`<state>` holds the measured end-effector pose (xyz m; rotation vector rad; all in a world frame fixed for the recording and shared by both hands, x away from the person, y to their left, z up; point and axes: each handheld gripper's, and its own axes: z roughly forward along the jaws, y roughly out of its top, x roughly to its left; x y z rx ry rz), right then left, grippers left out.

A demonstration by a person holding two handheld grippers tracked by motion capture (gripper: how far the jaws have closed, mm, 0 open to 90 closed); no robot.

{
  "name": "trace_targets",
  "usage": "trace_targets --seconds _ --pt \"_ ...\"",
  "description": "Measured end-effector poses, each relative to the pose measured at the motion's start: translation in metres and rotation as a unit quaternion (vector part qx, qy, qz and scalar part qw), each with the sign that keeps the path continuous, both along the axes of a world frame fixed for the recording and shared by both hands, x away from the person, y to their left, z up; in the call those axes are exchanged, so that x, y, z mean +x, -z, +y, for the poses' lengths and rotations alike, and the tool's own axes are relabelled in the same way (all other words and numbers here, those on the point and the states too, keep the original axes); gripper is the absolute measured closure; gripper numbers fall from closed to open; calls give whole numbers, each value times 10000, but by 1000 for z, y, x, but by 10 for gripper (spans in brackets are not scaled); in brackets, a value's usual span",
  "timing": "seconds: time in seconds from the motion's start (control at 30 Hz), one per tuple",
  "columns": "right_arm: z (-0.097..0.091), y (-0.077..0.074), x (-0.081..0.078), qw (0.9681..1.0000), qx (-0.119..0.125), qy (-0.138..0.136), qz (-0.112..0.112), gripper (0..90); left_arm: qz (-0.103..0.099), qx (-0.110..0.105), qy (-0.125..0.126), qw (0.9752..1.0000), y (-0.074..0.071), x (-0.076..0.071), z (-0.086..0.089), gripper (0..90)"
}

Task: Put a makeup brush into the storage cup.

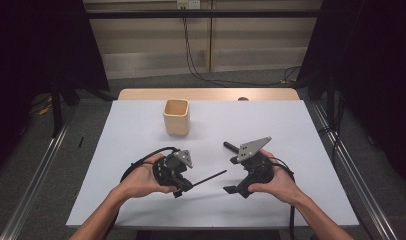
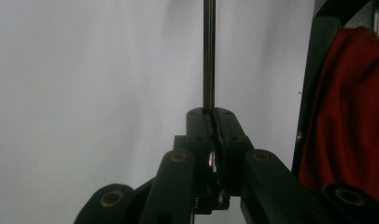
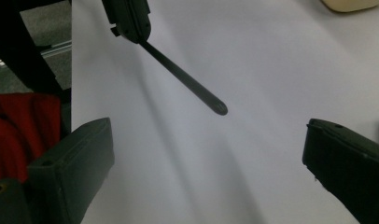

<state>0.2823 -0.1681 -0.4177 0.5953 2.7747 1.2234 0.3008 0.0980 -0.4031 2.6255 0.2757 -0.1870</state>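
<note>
While left gripper clamps rod, right gripper gapes beside rod; handover undone, cup beyond.

The rod is long, thin and dark, like a stick. It is straight and smooth, and its free end is round. One end is pinched tight in the left gripper. The rest sticks out over the white table, toward the right gripper. The free end is in the air and touches nothing.
</note>
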Motion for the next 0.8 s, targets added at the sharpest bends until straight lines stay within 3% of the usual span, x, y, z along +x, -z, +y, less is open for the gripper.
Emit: trace_targets --seconds 0.4,0.53,0.63,0.73,0.8 --pt "10 4 8 9975 -394 -478 342 138 -101 422 200 9989 -5 0 -7 857" --pt "14 2 10 9954 -658 -601 365 121 -64 624 261 9977 -4 2 -9 857" --pt "17 0 12 9942 -756 -653 395 115 -57 623 239 9978 -4 2 -10 856" --pt "21 -1 13 9927 -906 -684 406 42 -46 719 307 9969 -4 3 -11 857" --pt "25 -1 15 9908 -1002 -788 450 58 -95 775 338 9964 -3 4 -12 856"
